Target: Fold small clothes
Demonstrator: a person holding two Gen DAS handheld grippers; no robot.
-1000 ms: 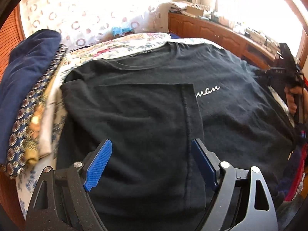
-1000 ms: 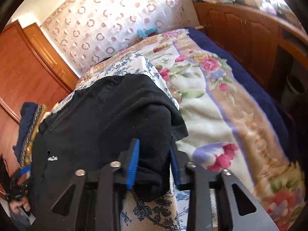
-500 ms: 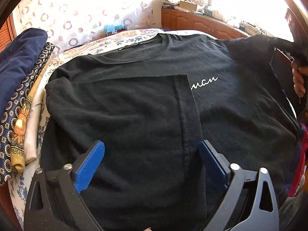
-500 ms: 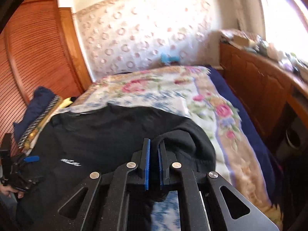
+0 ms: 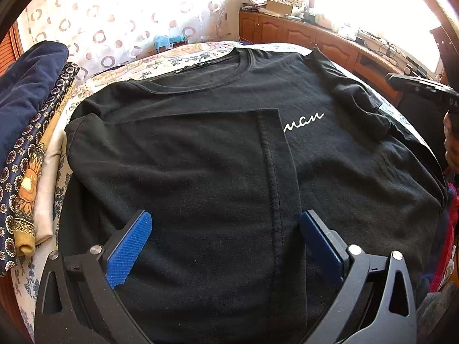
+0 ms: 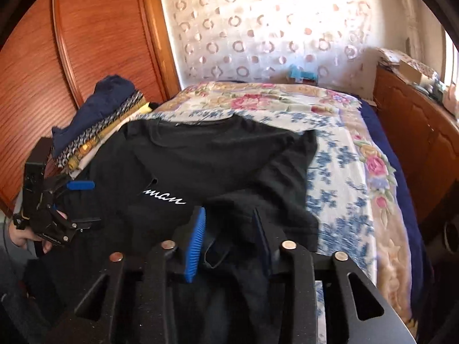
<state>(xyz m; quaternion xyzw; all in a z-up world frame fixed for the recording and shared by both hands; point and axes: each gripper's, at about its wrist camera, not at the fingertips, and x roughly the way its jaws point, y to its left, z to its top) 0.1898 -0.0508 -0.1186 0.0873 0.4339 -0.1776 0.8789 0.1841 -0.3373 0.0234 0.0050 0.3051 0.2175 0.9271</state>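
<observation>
A black T-shirt point(image 5: 200, 149) with white script on the chest lies face up on the bed; its left side is folded in over the front. It also shows in the right wrist view point(image 6: 218, 157), where its right sleeve point(image 6: 275, 200) lies folded onto the body. My left gripper point(image 5: 225, 243) is open above the shirt's lower part, holding nothing. My right gripper point(image 6: 229, 238) is open, its jaws either side of loose sleeve cloth at the shirt's right edge. The left gripper also shows in the right wrist view point(image 6: 71, 200).
A stack of folded clothes point(image 5: 25, 132) lies left of the shirt, also in the right wrist view point(image 6: 100, 114). The floral bedspread point(image 6: 344, 154) stretches right. A wooden cabinet point(image 5: 301, 37) stands beyond the bed, a wardrobe point(image 6: 71, 43) at the left.
My right gripper carried the right sleeve inward over the shirt, then opened and let it go. My left gripper stayed open and drew back slightly.
</observation>
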